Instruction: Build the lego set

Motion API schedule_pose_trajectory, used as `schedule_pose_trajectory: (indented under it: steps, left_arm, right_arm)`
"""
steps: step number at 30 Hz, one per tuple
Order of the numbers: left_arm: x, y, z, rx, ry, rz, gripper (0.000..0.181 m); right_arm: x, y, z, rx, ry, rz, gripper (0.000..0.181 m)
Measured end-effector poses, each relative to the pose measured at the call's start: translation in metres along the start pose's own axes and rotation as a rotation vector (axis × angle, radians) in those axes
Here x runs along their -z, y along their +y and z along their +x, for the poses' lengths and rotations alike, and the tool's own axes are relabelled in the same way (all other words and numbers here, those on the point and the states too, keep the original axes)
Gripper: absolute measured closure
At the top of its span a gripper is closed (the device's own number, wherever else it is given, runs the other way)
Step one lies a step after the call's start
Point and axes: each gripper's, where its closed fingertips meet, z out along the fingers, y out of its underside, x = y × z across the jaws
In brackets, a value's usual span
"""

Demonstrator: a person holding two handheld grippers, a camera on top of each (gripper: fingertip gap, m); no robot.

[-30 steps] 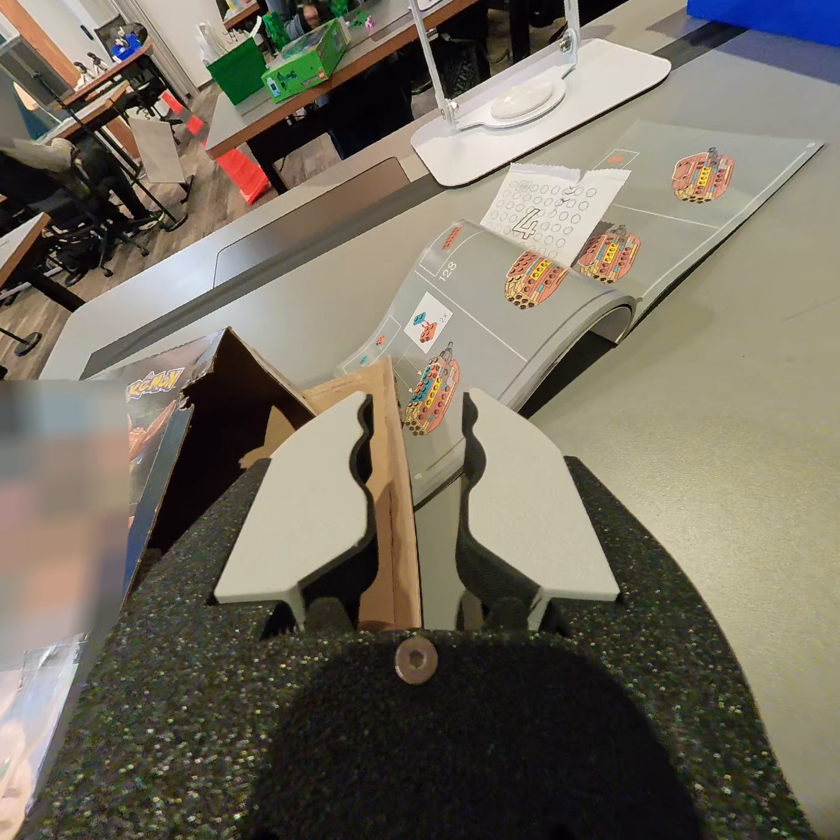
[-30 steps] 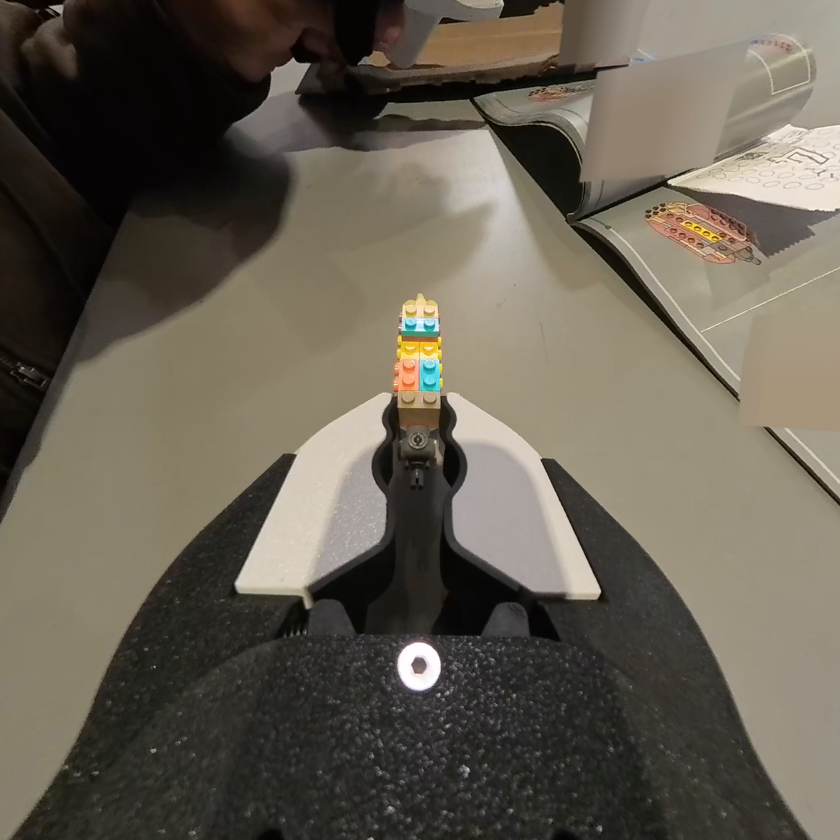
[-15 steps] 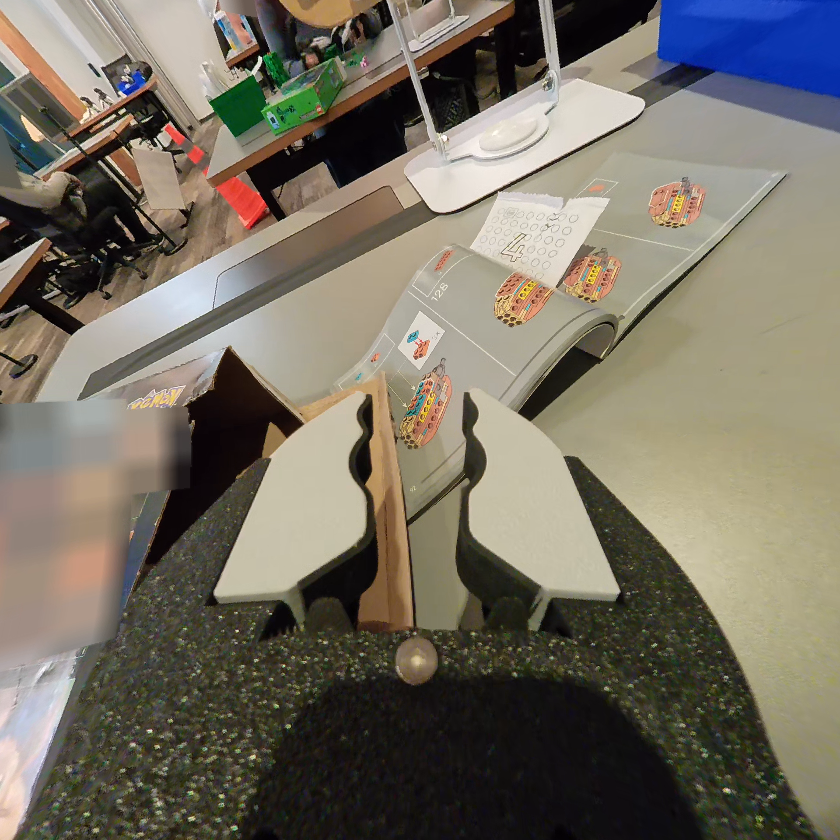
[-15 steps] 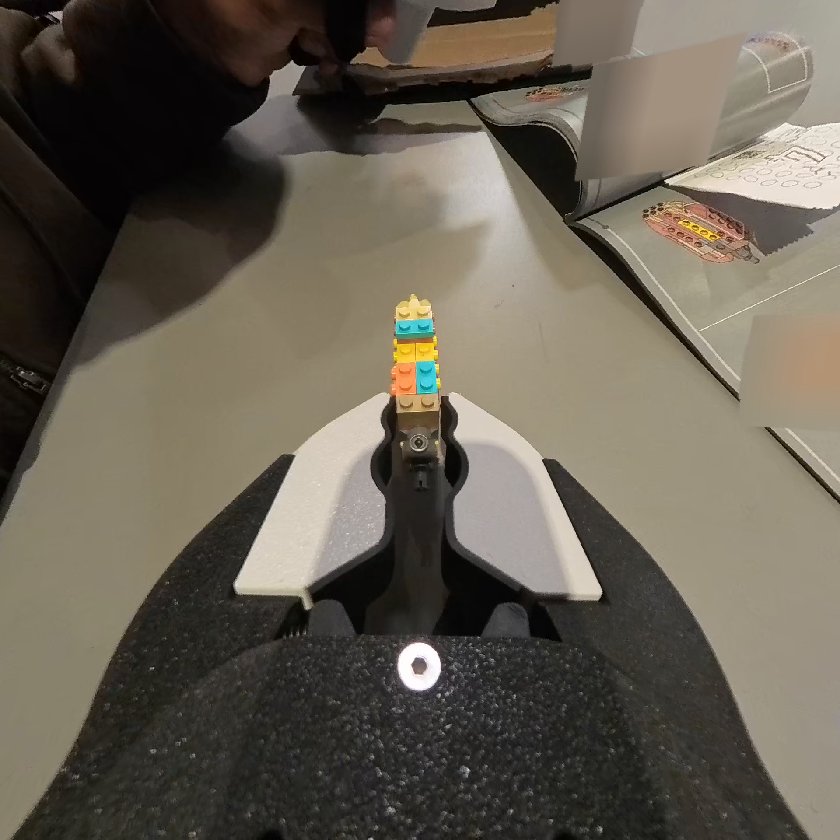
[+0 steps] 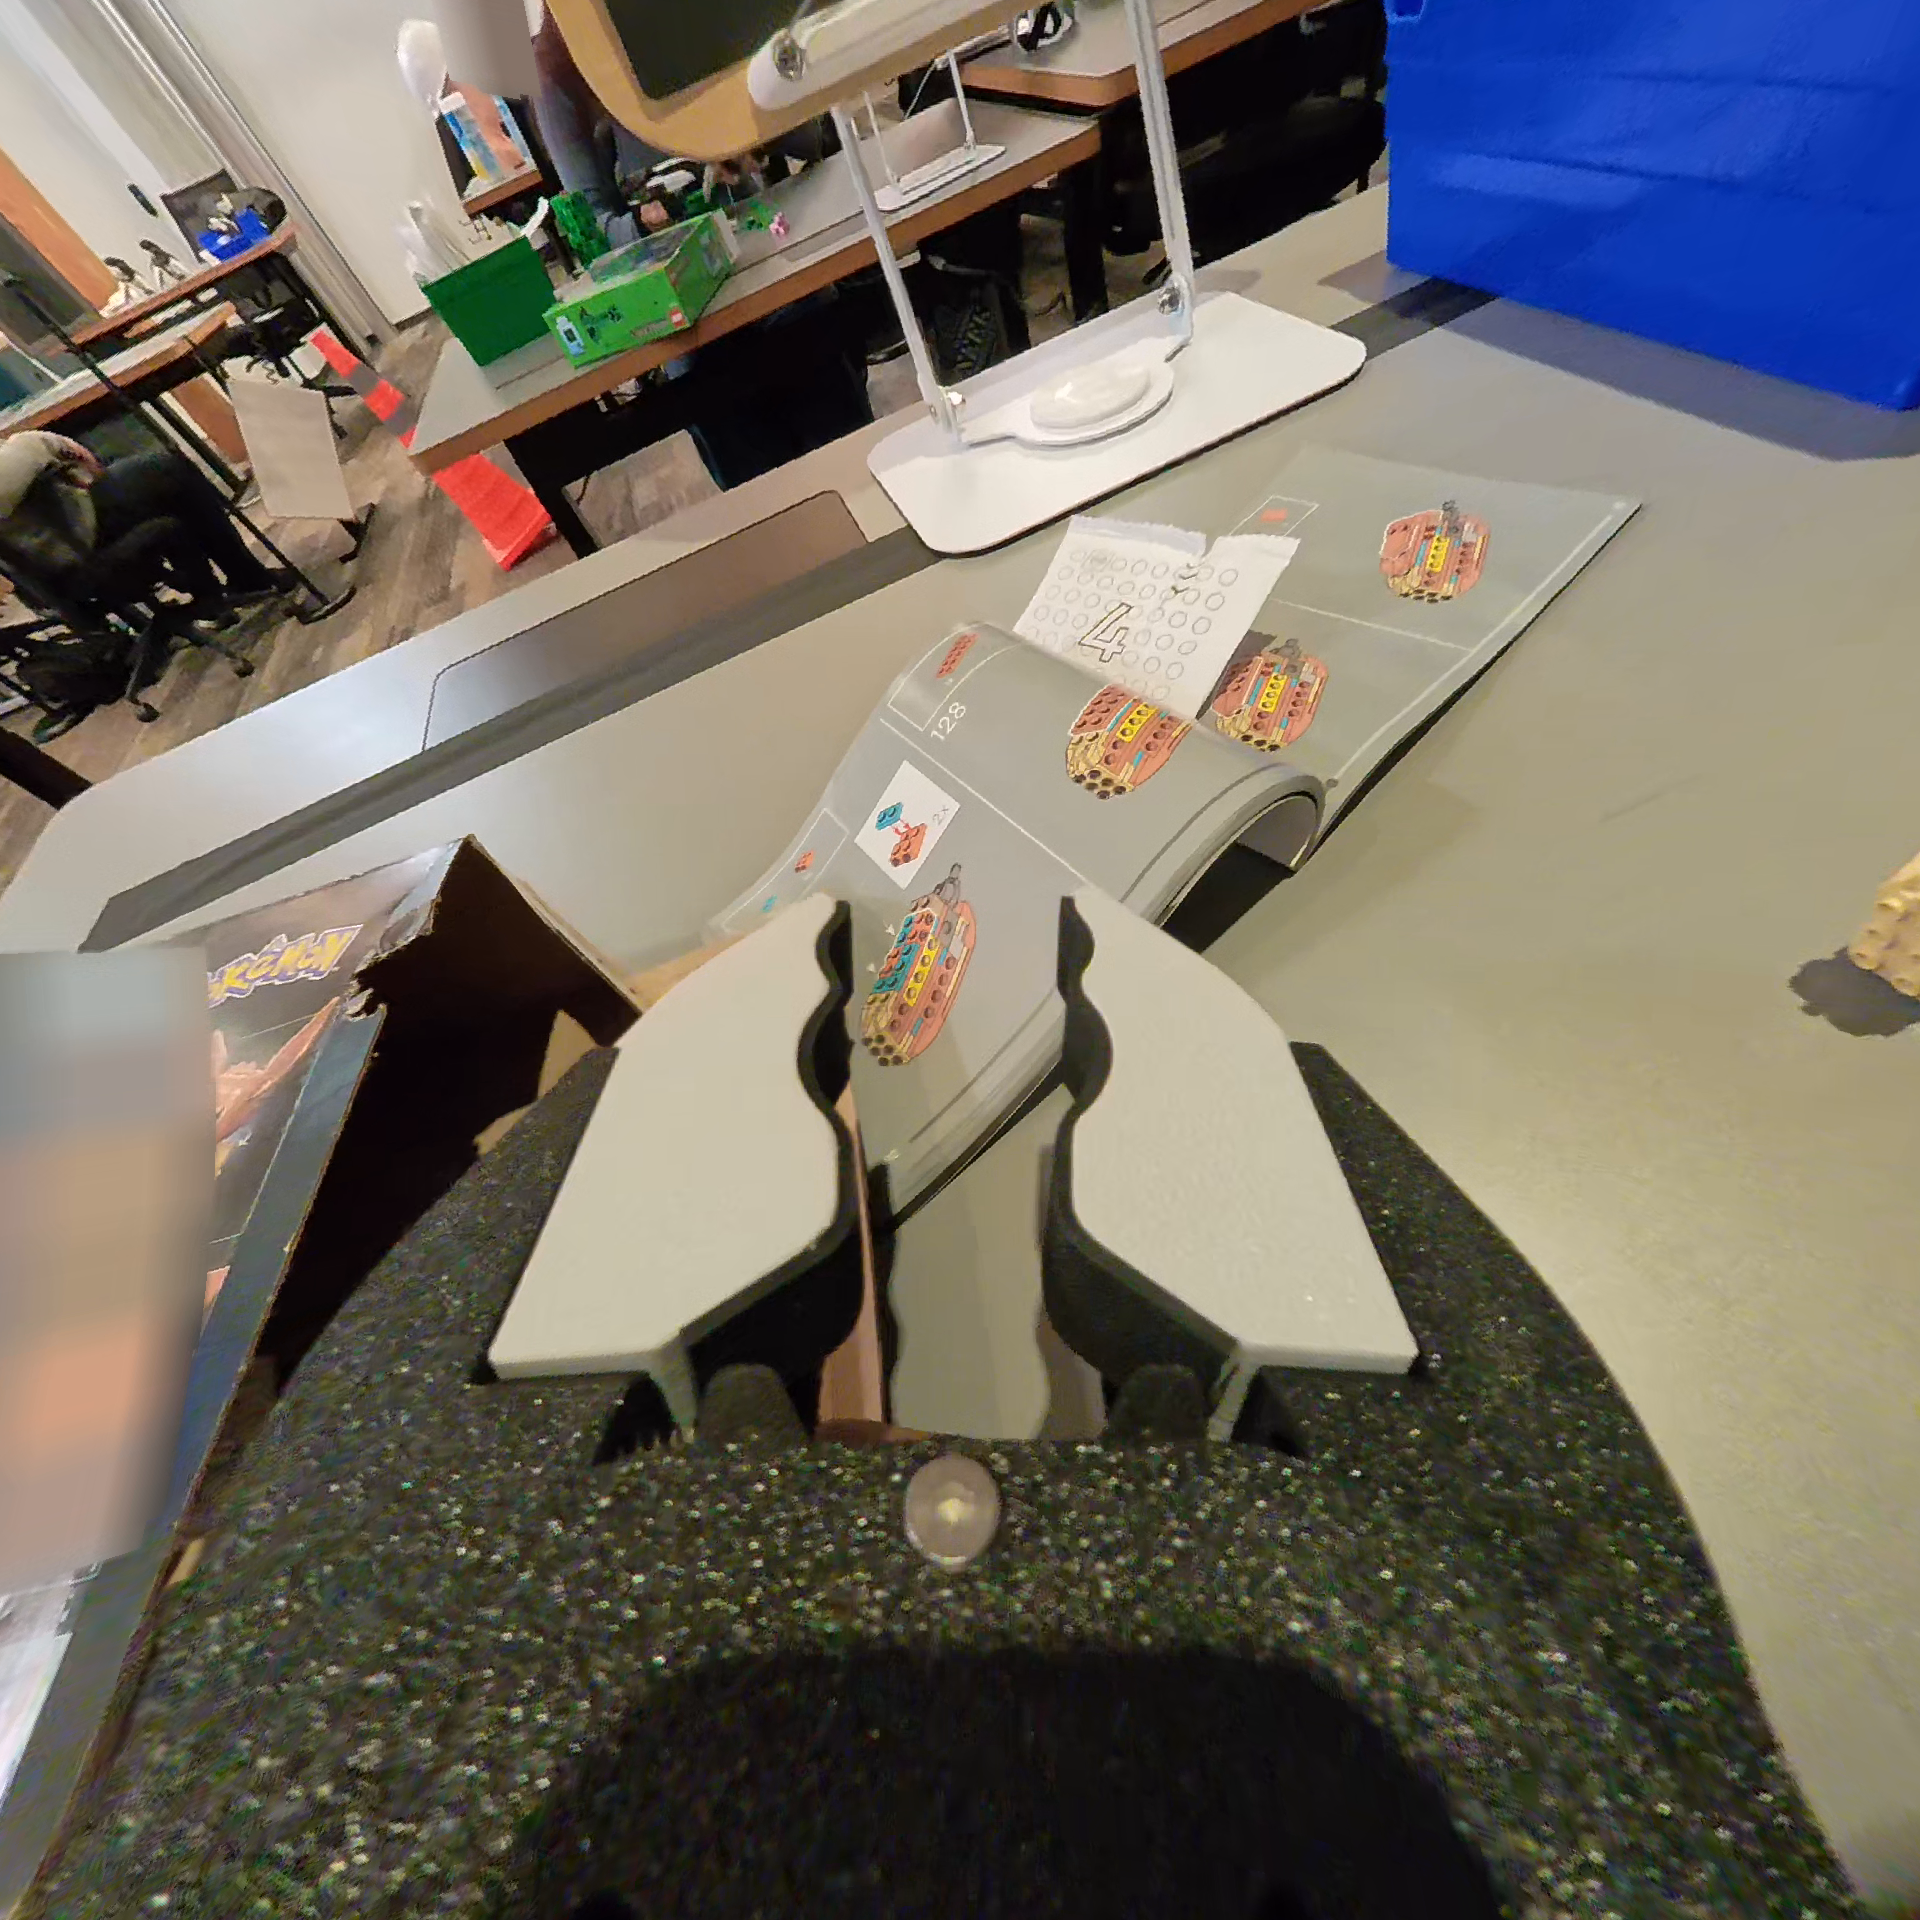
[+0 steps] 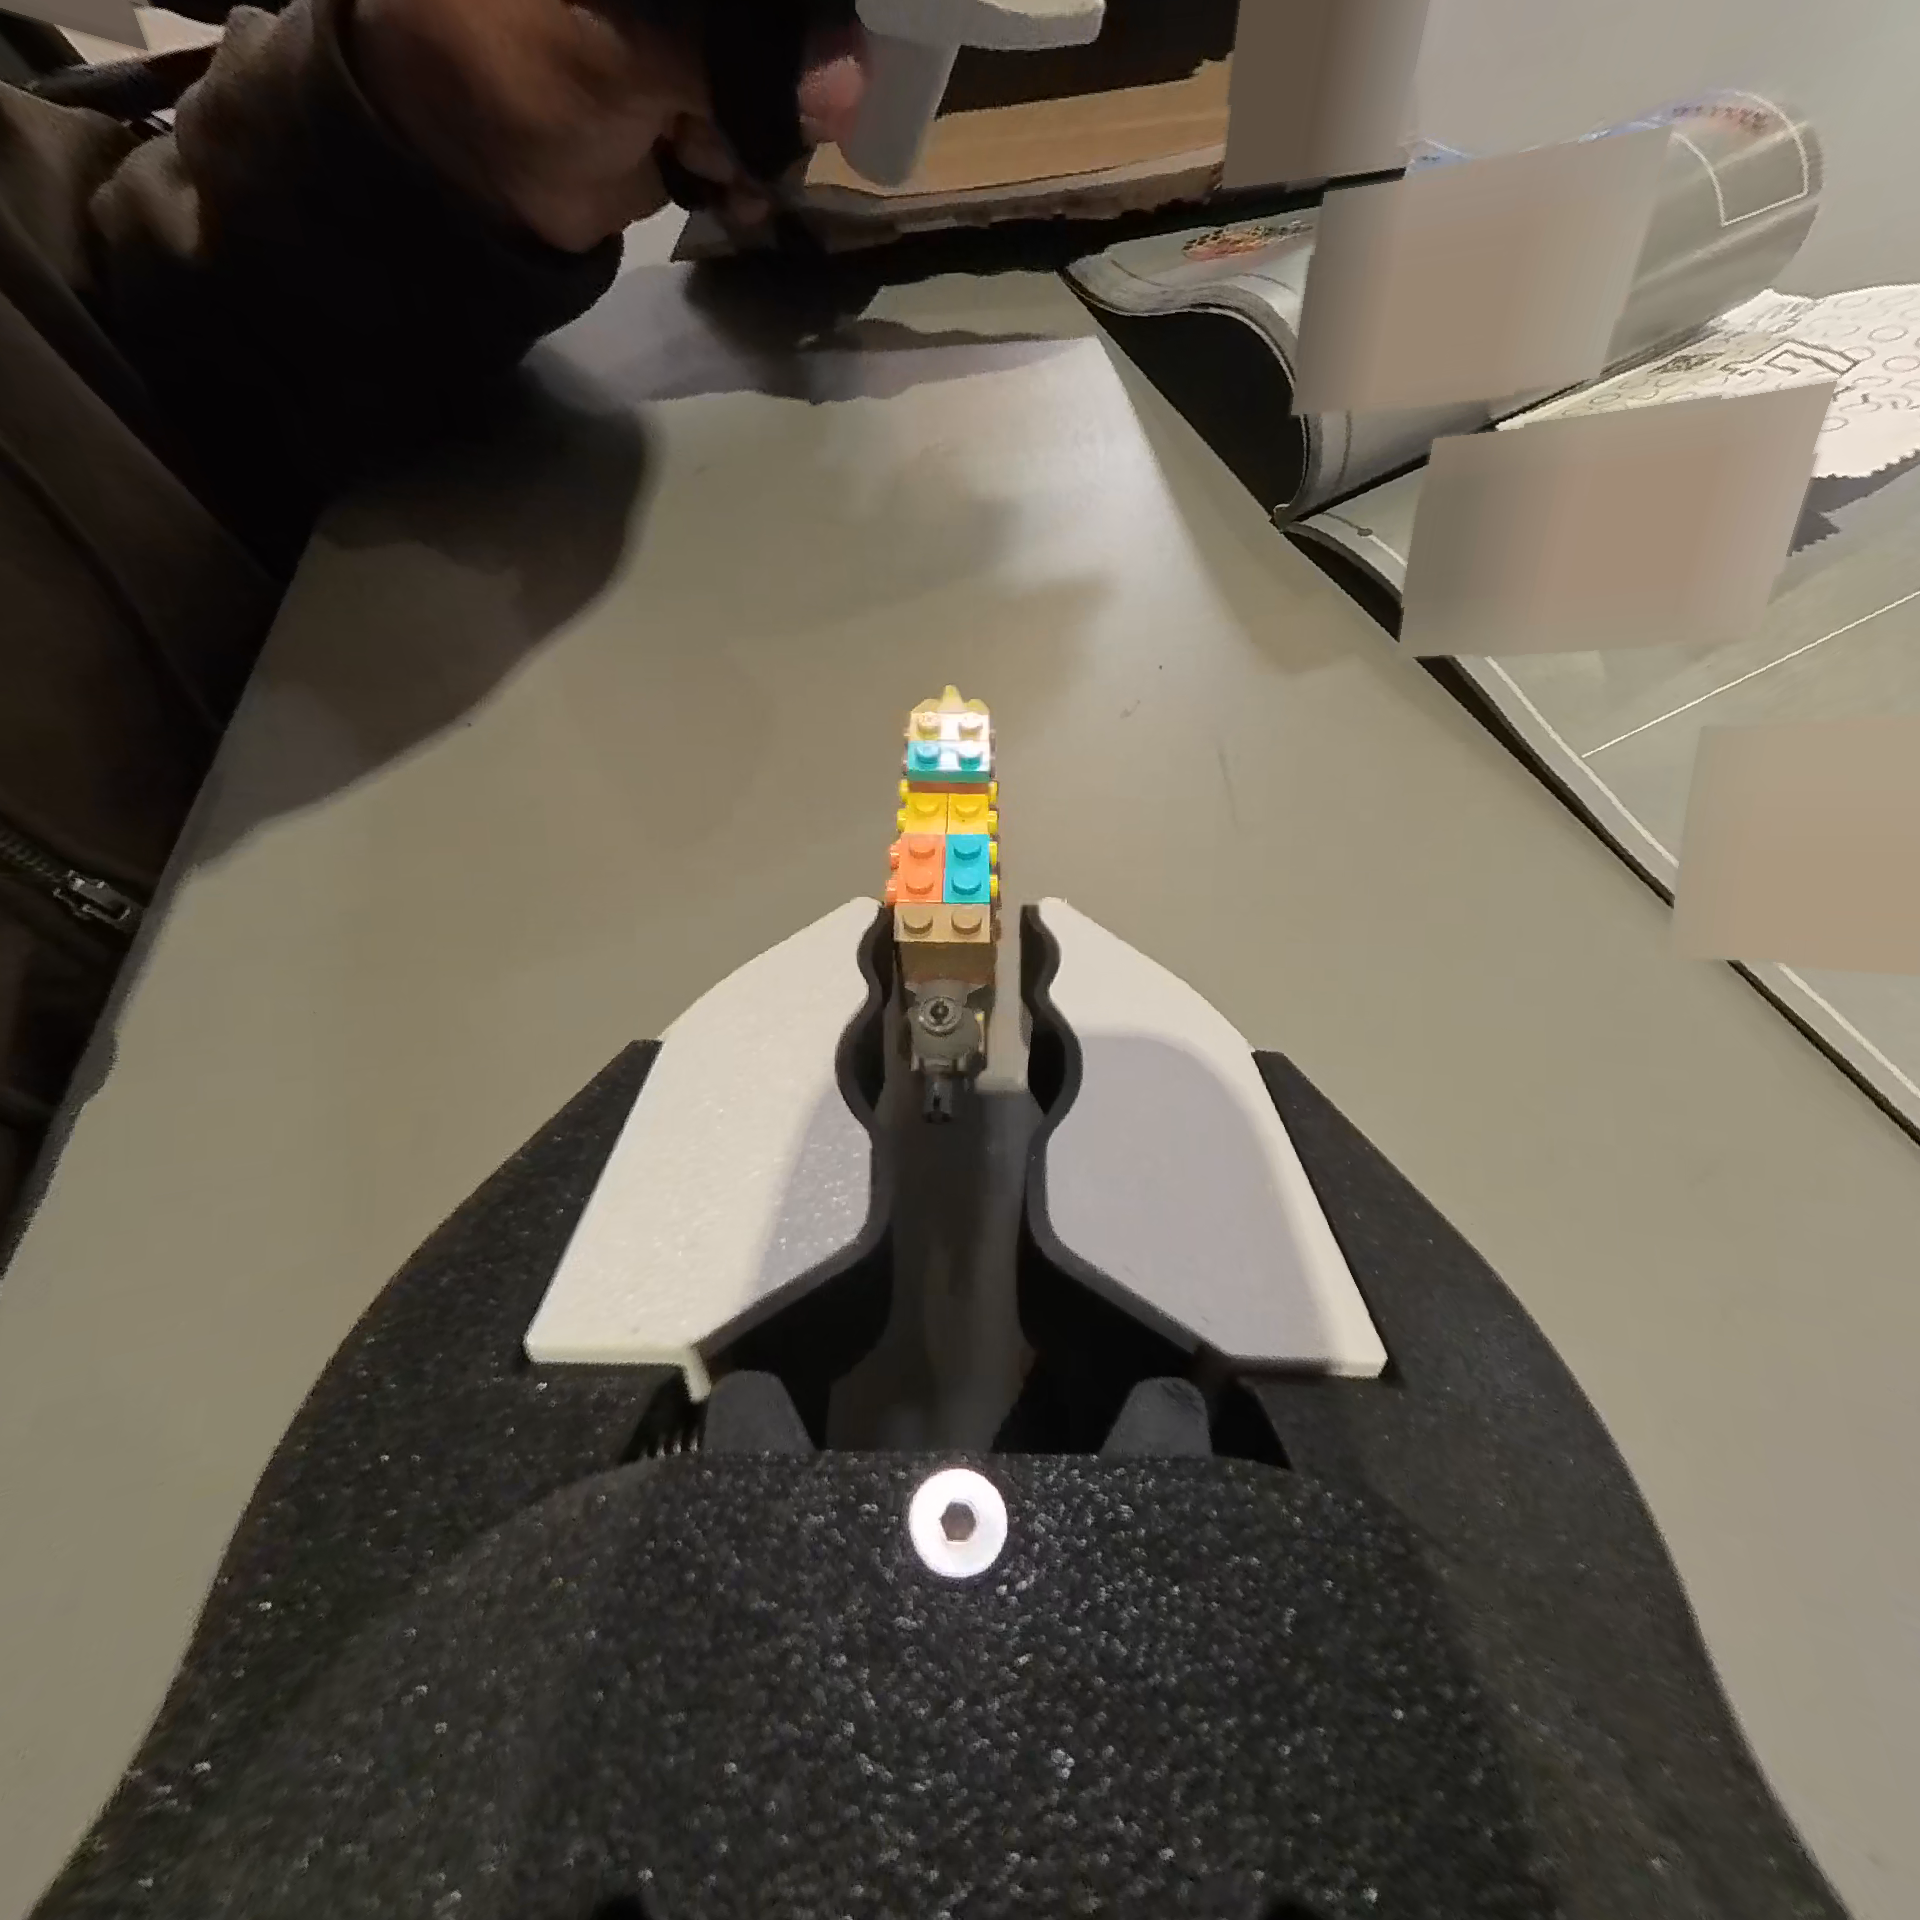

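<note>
Grey counter carries open instruction booklet, torn cardboard box, white lamp base, blue bin; lego build sits mid-counter.

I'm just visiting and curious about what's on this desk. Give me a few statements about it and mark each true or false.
1. The right gripper has the narrow multicoloured brick assembly between its fingers. True.
2. The left gripper clamps a brick. False: it is open and holds nothing.
3. The open grey instruction booklet lies on the grey table, one page curling up. True.
4. The white paper bag with printed circles rests on the floor. False: it lies on the booklet.
5. The torn cardboard box sits to the left gripper's right. False: it is to its left.
</note>
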Motion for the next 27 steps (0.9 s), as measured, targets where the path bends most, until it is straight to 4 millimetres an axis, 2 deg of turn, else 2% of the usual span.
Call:
schedule_pose_trajectory:
  steps: [13, 19, 23, 27]
  left_arm:
    - [0.001, -0.016, 0.022, 0.035, 0.107, 0.090, 0.143]
    - [0.000, -0.029, 0.055, 0.010, 0.241, 0.133, 0.142]
    - [0.002, -0.046, 0.081, -0.009, 0.355, 0.175, 0.141]
    - [0.002, -0.067, 0.104, 0.017, 0.478, 0.215, 0.140]
  right_arm:
    - [0.003, -0.001, 0.000, -0.007, -0.003, 0.023, 0.157]
    - [0.009, -0.005, -0.003, -0.002, -0.010, 0.062, 0.153]
    - [0.025, -0.016, -0.005, 0.003, 0.006, 0.137, 0.151]
    - [0.058, -0.034, 0.002, 0.009, 0.074, 0.240, 0.151]
